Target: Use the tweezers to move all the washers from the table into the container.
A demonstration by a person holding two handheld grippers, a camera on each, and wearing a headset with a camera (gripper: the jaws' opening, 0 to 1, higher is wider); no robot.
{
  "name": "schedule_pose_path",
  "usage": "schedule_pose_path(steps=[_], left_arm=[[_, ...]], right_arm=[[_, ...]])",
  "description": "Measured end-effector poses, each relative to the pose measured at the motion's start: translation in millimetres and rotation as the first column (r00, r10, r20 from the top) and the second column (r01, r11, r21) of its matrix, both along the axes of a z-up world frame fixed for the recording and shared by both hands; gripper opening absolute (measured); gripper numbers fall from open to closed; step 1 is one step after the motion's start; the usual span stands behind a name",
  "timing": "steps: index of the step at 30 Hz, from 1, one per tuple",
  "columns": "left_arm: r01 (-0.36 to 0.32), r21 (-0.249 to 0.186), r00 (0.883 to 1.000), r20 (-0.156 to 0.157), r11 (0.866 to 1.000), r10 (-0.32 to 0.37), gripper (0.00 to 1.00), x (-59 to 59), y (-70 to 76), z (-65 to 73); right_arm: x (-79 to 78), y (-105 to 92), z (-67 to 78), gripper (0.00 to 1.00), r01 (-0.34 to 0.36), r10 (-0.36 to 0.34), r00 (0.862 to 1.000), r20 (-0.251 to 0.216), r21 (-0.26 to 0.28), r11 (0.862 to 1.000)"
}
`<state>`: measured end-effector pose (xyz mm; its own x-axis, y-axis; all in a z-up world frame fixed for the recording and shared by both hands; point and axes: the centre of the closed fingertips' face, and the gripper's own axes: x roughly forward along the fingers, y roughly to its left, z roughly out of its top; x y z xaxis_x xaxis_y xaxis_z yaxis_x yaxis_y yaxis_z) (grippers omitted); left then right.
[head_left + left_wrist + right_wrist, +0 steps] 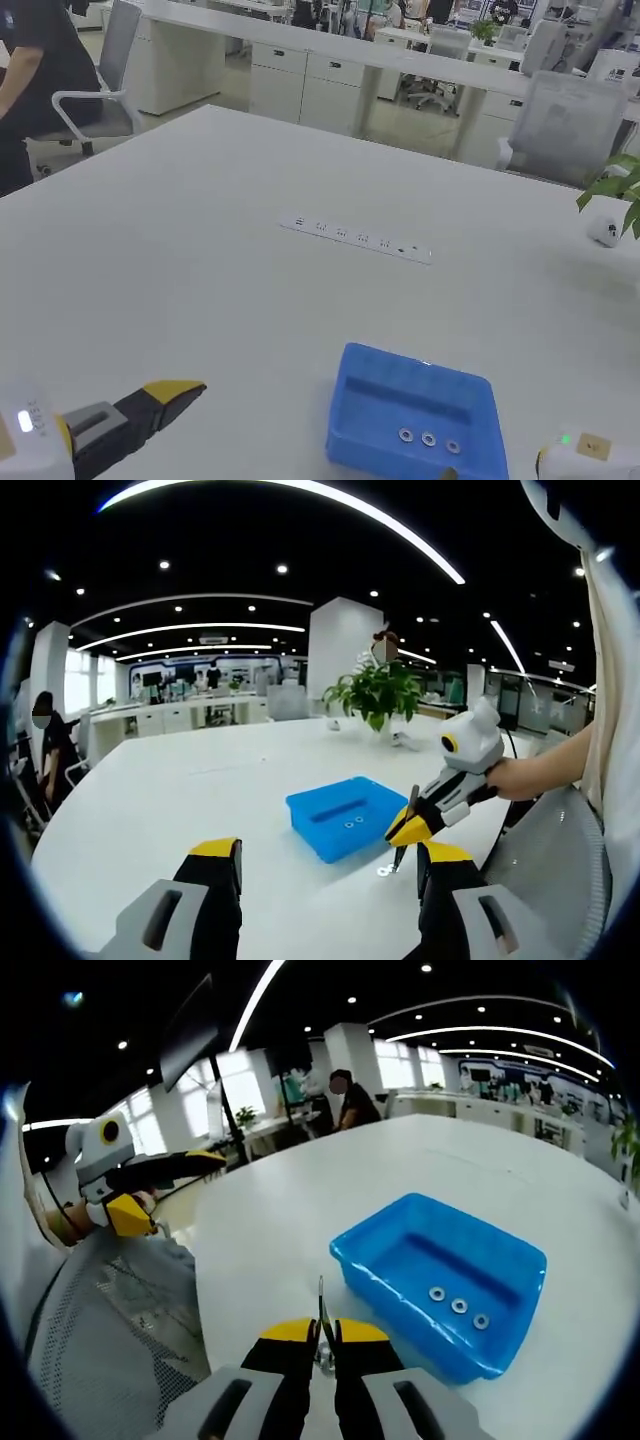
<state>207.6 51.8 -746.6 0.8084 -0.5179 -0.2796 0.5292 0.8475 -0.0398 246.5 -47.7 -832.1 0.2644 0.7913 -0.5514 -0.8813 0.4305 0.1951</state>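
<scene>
Left tool [330,880]: jaws spread, holding nothing, above the desk [200,250] near its front edge.
Container [415,415]: blue, on the desk by the front edge.
Washers [428,438]: three in a row inside the container.
Loose washer [384,871]: on the desk just beside the container.
Right tool [322,1332]: pressed together, pinching the tweezers [320,1300].

a blue container [345,420] sits on the white tabletop [200,250] at the near right, with three washers [428,439] lying in a row inside it. the left hand-held gripper [185,392] pokes in from the near left, its yellow tips pointing toward the container. farther off, mid-tabletop, lies a flat power strip [355,240].
</scene>
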Motion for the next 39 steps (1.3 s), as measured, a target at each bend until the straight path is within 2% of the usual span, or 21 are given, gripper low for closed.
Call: schedule_pose_path(steps=[5,11,17,21,24,26,34,39], left_arm=[[0.000,-0.001,1.000,0.001,1.000,0.000,0.72,0.9,0.5,-0.2],[0.004,0.000,1.000,-0.001,1.000,-0.004,0.72,2.0,0.1,-1.1],[0.003,0.004,1.000,-0.001,1.000,-0.003,0.71,2.4,0.7,-2.0],[-0.003,0.000,1.000,0.003,1.000,0.003,0.71,2.6,2.0,-1.2],[-0.005,-0.001,1.000,0.003,1.000,0.005,0.71,2.4,2.5,-0.9],[-0.007,-0.001,1.000,0.004,1.000,0.007,0.71,2.4,3.0,-0.7],[-0.003,0.000,1.000,0.004,1.000,0.003,0.71,1.5,2.2,-0.3],[-0.008,-0.001,1.000,0.006,1.000,0.008,0.71,1.2,3.0,0.4]], right_arm=[[-6.3,4.0,0.2,0.04,-0.027,0.027,1.000,0.012,-0.011,1.000],[-6.8,4.1,-0.4,0.04,-0.031,0.032,0.999,0.021,-0.018,0.999],[-10.6,8.3,-1.1,0.03,-0.083,0.088,0.993,0.080,-0.059,0.995],[-8.8,7.8,-0.8,0.03,-0.076,0.081,0.993,0.089,-0.065,0.995],[-6.5,5.6,0.6,0.03,-0.049,0.052,0.996,0.066,-0.044,0.998],[-4.7,4.9,6.6,0.03,-0.034,0.035,0.998,0.055,-0.017,0.999],[12.0,1.1,37.0,0.03,0.016,-0.021,0.997,0.068,0.066,0.998],[19.3,1.5,47.8,0.03,0.032,-0.040,0.996,0.077,0.093,0.995]])
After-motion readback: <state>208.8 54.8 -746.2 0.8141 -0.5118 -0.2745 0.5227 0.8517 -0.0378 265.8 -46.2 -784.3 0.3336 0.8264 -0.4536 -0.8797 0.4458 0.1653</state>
